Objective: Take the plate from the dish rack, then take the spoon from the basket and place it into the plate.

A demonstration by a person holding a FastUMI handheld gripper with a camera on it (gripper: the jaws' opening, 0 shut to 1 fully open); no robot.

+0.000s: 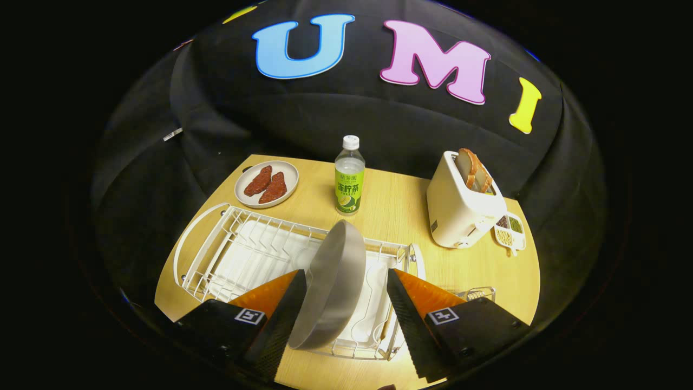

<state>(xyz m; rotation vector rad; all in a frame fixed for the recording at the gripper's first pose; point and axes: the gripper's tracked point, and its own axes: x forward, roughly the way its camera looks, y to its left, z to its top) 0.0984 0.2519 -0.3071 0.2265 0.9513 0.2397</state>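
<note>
Slippage is the risk we weigh first: the grey plate (333,284) stands on edge in the white wire dish rack (216,254), tilted with its rim leaning toward the left finger, and a closing grip that meets only one side could tip it against the wires or send it sliding along the rack. We also judge that a lift taken at an angle might catch the rim on the rack's wires and drag the whole rack across the wooden table (400,206).

Our gripper (346,309) is spread wide, with the plate between its fingers. The left finger (281,314) sits right against the plate's edge, perhaps touching it; the right finger (406,314) stands clearly apart from it, with the rack's white tray showing in the gap. So nothing is pinched yet.

Beyond the rack we see a green-labelled drink bottle (349,176), a small plate of red meat pieces (267,184) and a white toaster (463,208) holding bread. A wire basket (476,294) peeks out just beyond the right finger; we cannot make out the spoon in it.
</note>
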